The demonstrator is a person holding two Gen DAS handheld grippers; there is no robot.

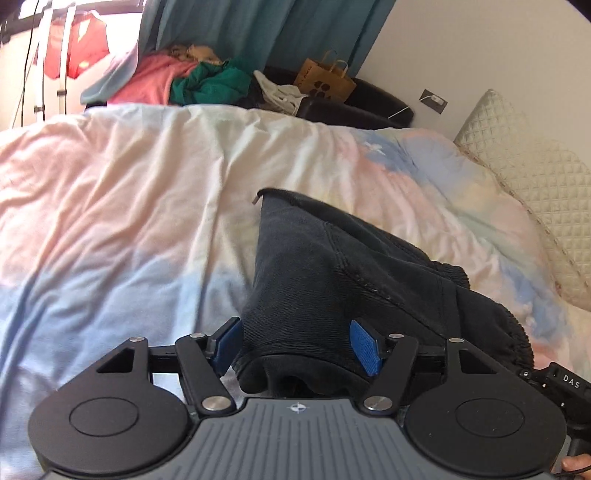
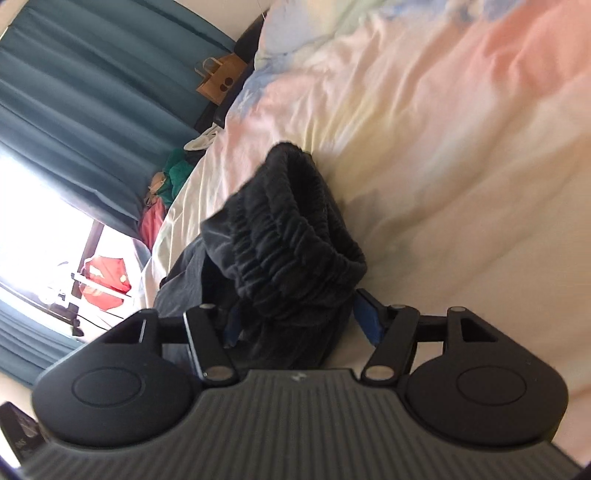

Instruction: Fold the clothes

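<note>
The rumpled pastel tie-dye duvet [image 1: 122, 192] lies bare to the left of and beyond the dark charcoal elastic-waisted trousers [image 1: 332, 280], leaving open room there; the trousers fill the gap between both grippers' blue pads. A cream quilted pillow [image 1: 524, 173] bounds the right edge; a heap of pink and green clothes [image 1: 192, 79] and a brown paper bag [image 1: 325, 79] crowd the far side.

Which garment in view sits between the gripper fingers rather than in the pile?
The black pants on the bed; the pink and green clothes lie heaped beyond the bed's far edge.

Left wrist camera sits low and level, close over the bed [image 1: 129, 184], facing the far curtain [image 1: 258, 29]. Right wrist camera is rolled sideways, equally close; both share the black garment [image 1: 314, 277], paper bag [image 1: 325, 81].
</note>
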